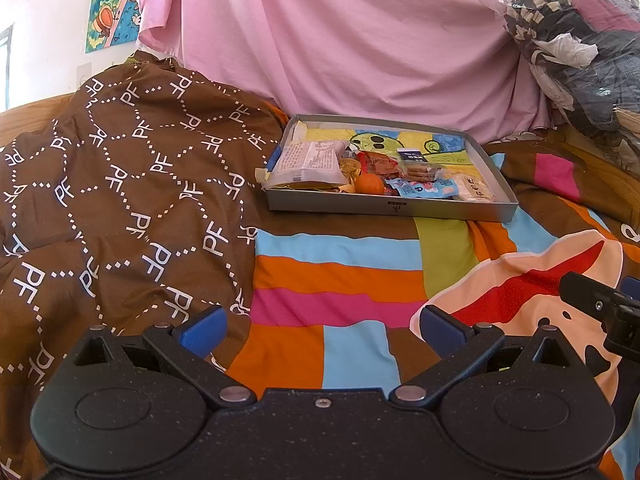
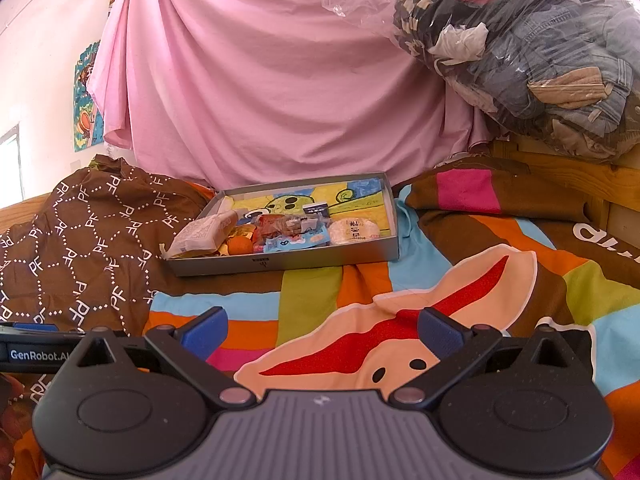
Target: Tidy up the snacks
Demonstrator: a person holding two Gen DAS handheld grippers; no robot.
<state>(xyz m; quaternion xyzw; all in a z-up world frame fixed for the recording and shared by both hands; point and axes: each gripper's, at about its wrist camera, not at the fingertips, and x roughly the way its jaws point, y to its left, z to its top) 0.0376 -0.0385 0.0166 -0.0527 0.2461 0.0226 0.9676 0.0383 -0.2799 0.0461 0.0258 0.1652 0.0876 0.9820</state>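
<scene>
Snacks (image 1: 376,174) lie gathered inside the shallow grey tray (image 1: 392,208), which rests on the striped bedspread (image 1: 340,276) at the foot of the hanging pink sheet (image 1: 360,40). They crowd the tray's near wall: a large white packet (image 1: 310,160) at its left end, a small orange fruit (image 1: 368,183) just beside that, red-wrapped pieces (image 1: 378,162) and a clear pack of biscuits (image 1: 422,171) behind, a blue-and-white pouch (image 1: 424,190) toward the middle, and a pale round packet (image 2: 354,231) at the right end. The far part of the tray shows only its cartoon liner. No snack is visible on the bedspread outside the tray.

Both grippers hang well short of the tray, over the bedspread. The left gripper (image 1: 322,330) has its blue fingers spread wide with nothing between them, and the right gripper (image 2: 322,330) is likewise released and empty, off to the right of the tray's near corner.

The scene fits two stages, in my judgement: snacks heaped in the tray awaiting sorting into neater rows, or snacks already collected there with the grippers drawn back. The pictures do not settle which. Any reach into the tray would call for care with the overlapping wrappers, which look slippery, and with the fruit, which could roll.
</scene>
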